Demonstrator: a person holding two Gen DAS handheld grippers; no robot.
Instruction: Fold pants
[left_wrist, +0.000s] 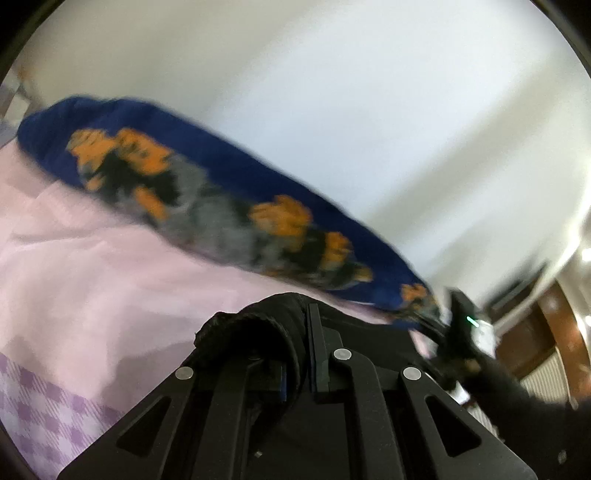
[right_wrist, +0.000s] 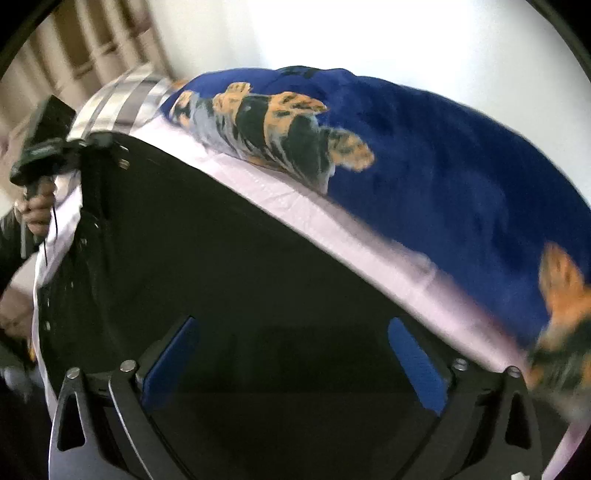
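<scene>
The black pants (right_wrist: 221, 258) lie spread on the pale pink bed sheet (right_wrist: 295, 192). My left gripper (left_wrist: 301, 339) is shut on a bunched edge of the black pants (left_wrist: 255, 328) and holds it above the sheet (left_wrist: 92, 266). It also shows at the far left of the right wrist view (right_wrist: 40, 147), gripping the pants' corner. My right gripper (right_wrist: 291, 354) is open, its blue pads (right_wrist: 170, 365) wide apart over the black fabric, holding nothing. The right gripper appears blurred at the right of the left wrist view (left_wrist: 461, 325).
A blue blanket with orange, black and grey print (left_wrist: 221, 199) lies along the far side of the bed against a white wall (left_wrist: 369, 110); it fills the right of the right wrist view (right_wrist: 443, 177). A checked purple sheet border (left_wrist: 40, 410) is near.
</scene>
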